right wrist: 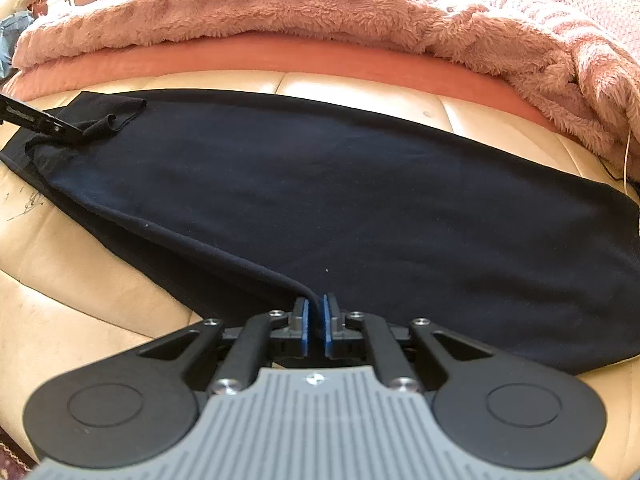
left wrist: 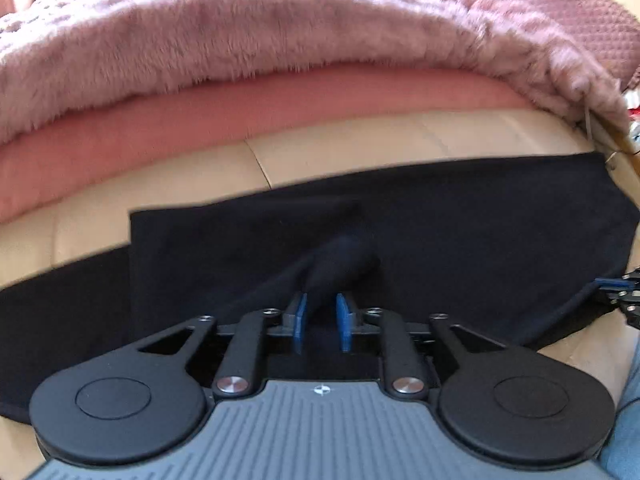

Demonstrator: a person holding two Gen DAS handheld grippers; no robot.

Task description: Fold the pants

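Observation:
Dark navy pants (left wrist: 460,240) lie flat along a cream leather couch seat, and fill the middle of the right wrist view (right wrist: 340,200). My left gripper (left wrist: 321,305) is shut on a bunched fold of the pants, lifted slightly above the flat cloth. My right gripper (right wrist: 315,303) is shut on the pants' near edge, pulling up a small ridge of cloth. The left gripper shows at the far left of the right wrist view (right wrist: 40,122), holding a crumpled corner. The right gripper shows at the right edge of the left wrist view (left wrist: 618,290).
A fluffy pink blanket (left wrist: 280,40) over a salmon pink cover (left wrist: 200,120) lies along the back of the couch (right wrist: 100,300). A pink knitted throw (left wrist: 580,20) lies at the far right. The couch seat shows bare cream leather in front of and behind the pants.

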